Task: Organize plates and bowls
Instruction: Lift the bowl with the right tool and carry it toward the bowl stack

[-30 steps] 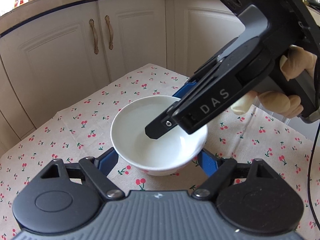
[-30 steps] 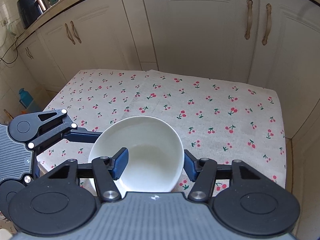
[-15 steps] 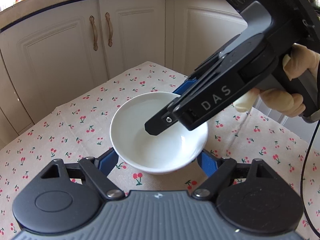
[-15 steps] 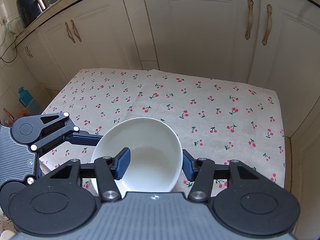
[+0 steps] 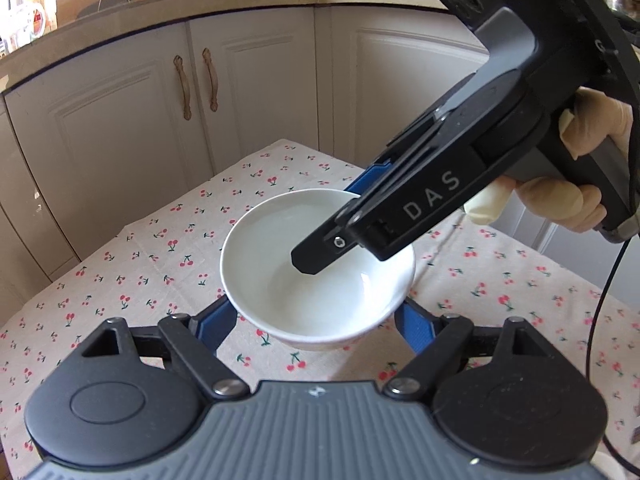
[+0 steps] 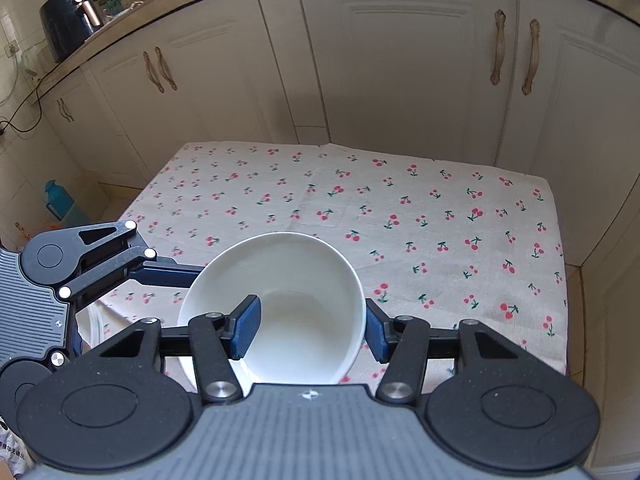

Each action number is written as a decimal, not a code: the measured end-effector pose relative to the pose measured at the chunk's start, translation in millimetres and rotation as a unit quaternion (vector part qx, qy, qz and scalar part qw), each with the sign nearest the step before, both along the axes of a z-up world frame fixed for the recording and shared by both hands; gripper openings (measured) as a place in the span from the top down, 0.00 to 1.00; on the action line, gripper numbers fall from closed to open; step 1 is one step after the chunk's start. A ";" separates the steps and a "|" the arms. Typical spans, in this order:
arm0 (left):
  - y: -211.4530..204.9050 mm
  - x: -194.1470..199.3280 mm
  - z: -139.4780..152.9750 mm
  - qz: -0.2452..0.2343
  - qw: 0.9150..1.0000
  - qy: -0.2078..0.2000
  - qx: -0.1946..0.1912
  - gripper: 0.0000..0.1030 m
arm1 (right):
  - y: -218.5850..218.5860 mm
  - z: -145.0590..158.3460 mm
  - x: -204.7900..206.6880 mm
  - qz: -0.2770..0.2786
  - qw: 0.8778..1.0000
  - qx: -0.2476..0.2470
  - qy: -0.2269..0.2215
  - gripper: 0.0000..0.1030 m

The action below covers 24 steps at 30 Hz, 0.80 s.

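Note:
A white bowl hangs above the cherry-print tablecloth. My left gripper has its blue fingers on the bowl's two outer sides, touching or nearly so. My right gripper comes from the right in the left wrist view, one finger inside the bowl and one outside, spanning its rim. In the right wrist view the left gripper's arm reaches in from the left. Whether the right jaws press the rim cannot be told.
The table stands in a kitchen corner with cream cabinet doors behind it. A black appliance sits on the counter at left. A white rim shows under the left gripper. A blue bottle stands on the floor.
The bowl has risen a little off the cloth with both grippers around it. The view has tilted up, showing more of the counter.

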State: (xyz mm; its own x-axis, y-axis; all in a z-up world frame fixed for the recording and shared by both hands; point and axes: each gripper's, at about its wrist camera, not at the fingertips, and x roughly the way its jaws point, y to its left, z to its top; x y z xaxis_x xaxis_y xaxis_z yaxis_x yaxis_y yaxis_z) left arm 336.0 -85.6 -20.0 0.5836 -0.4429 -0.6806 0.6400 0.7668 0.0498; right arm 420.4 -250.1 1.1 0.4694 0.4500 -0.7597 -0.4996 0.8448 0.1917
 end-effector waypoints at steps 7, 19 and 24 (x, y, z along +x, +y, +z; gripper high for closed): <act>5.3 -31.8 22.9 0.004 1.000 -0.008 -0.007 0.17 | 5.8 24.0 -32.1 -0.003 1.000 0.003 -0.010 0.42; 20.9 -91.3 51.3 0.008 1.000 -0.013 -0.024 0.17 | 18.5 49.9 -92.1 0.011 1.000 -0.002 -0.025 0.42; 25.0 -114.6 56.1 0.007 1.000 -0.015 -0.025 0.17 | 22.8 53.8 -115.3 0.017 0.999 -0.007 -0.027 0.41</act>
